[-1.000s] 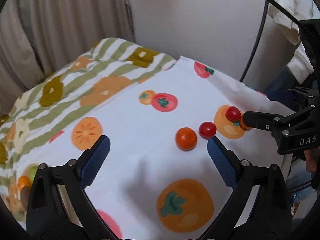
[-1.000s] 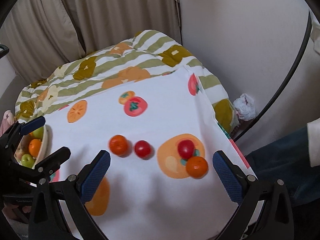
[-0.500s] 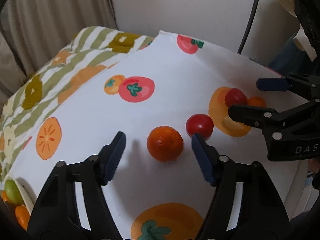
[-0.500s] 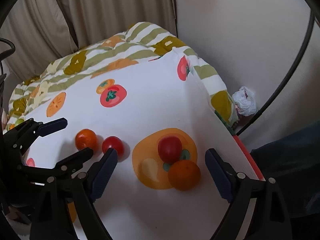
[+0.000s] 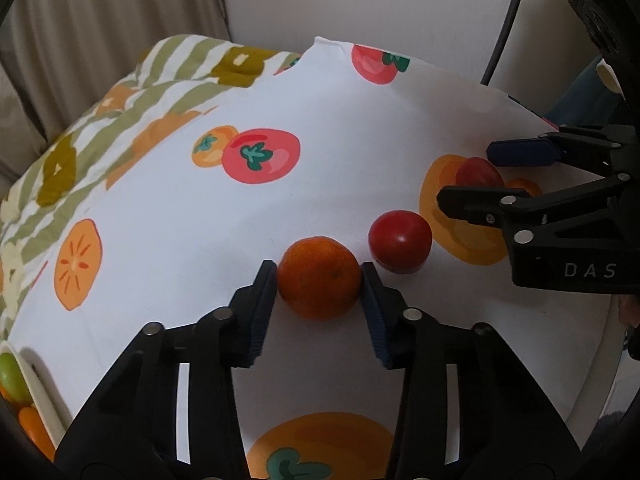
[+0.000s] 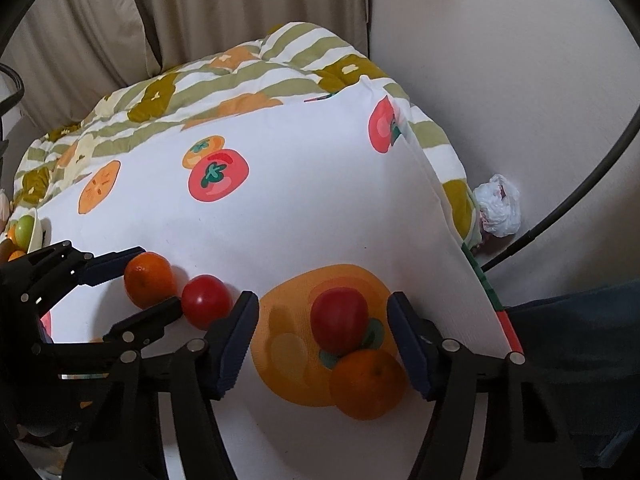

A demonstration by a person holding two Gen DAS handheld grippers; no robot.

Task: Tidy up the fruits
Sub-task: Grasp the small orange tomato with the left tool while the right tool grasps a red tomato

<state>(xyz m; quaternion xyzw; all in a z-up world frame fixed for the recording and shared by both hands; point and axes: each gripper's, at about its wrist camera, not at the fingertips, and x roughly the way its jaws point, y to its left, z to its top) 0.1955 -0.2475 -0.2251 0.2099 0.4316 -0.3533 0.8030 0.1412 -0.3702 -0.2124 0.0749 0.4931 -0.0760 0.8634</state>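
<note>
Two tongs are working on the fruit cloth right now. I am running them from far away. My left tongs are squeezing a small orange; both blue pads are touching its sides, and the orange is sitting on the white cloth. My right tongs are spread wide, not gripping anything. A red tomato and a second orange are lying between their pads, touching each other, on top of a big printed orange shape.

Just beside the held orange, a second red tomato is resting. It is very close to my left tongs' right pad, so I think it could roll if I bump it.

To do this step well, I am thinking I should lift the orange straight up first, slowly, and keep the squeeze gentle, because it is soft and round and may slip. Then I should carry it to the white bowl at the far left edge, where green and orange fruits are already sitting. I guess that is where the fruits belong.

For the right tongs, I should pick only one fruit, because two are sitting in the gap. The cloth is covering a soft, puffy quilt, so pushing down could make the fruits roll.
</note>
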